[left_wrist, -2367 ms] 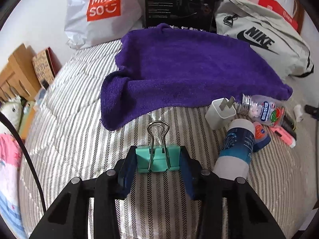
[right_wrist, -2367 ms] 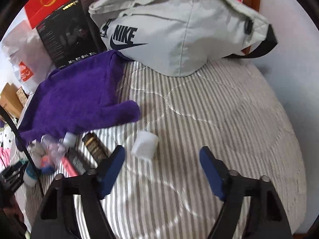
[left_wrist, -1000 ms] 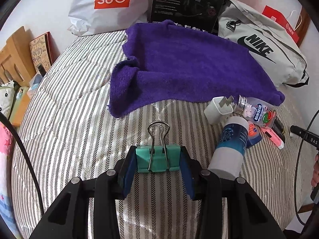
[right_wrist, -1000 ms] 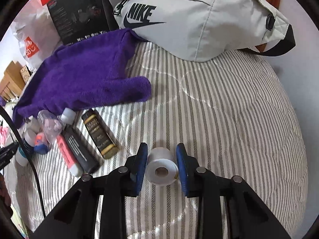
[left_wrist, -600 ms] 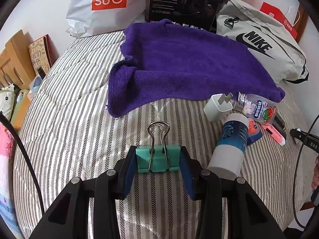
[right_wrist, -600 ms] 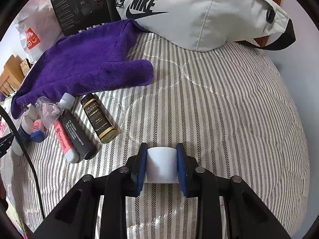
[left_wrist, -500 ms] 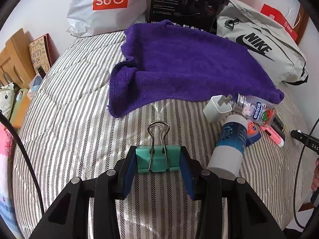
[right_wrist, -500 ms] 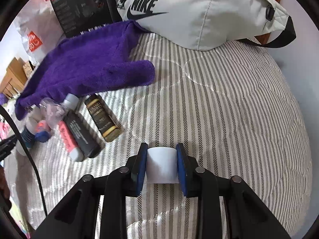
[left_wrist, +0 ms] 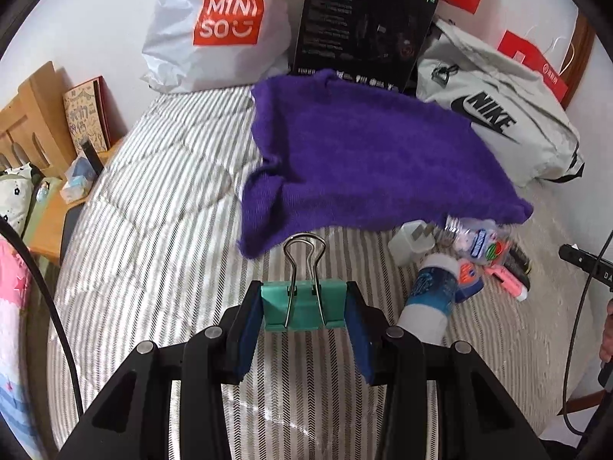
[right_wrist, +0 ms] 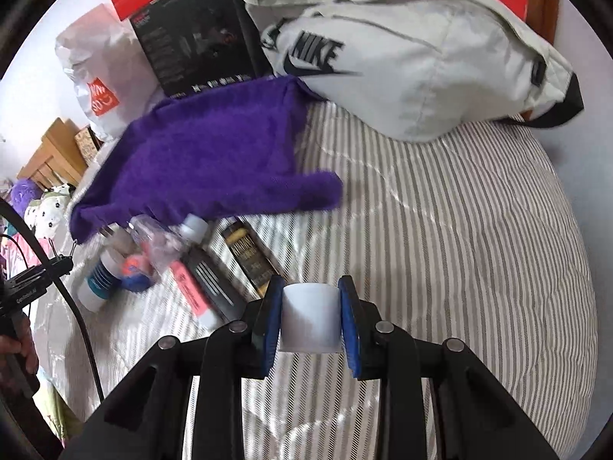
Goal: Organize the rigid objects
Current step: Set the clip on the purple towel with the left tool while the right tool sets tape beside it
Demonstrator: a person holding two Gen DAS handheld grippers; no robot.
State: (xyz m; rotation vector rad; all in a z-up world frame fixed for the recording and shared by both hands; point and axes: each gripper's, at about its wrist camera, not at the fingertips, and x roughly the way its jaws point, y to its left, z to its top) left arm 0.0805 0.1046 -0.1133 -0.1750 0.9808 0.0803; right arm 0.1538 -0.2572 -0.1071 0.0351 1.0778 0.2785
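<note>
My left gripper [left_wrist: 304, 306] is shut on a green binder clip [left_wrist: 302, 308], held above the striped bed with its wire handle pointing away. My right gripper [right_wrist: 310, 316] is shut on a small white roll [right_wrist: 310, 320], lifted off the cover. A cluster of small items lies by the purple towel's [left_wrist: 367, 157] near edge: a white charger plug [left_wrist: 412, 243], a blue-and-white bottle [left_wrist: 429, 303], a clear plastic bottle [left_wrist: 475, 235], a pink tube [right_wrist: 189, 283], a black tube [right_wrist: 208, 278] and a dark brown bottle [right_wrist: 251, 257].
A grey Nike bag [right_wrist: 413, 61], a black box [left_wrist: 364, 23] and a white Miniso bag [left_wrist: 218, 34] line the wall at the head of the bed. A wooden shelf [left_wrist: 34, 122] with books stands off the left side. The other hand-held gripper's black tip [left_wrist: 582, 262] shows at the right edge.
Both grippers have risen a little with their loads. The right gripper closed on the white roll earlier and now carries it off the bed, and its view has swung towards the item cluster.
</note>
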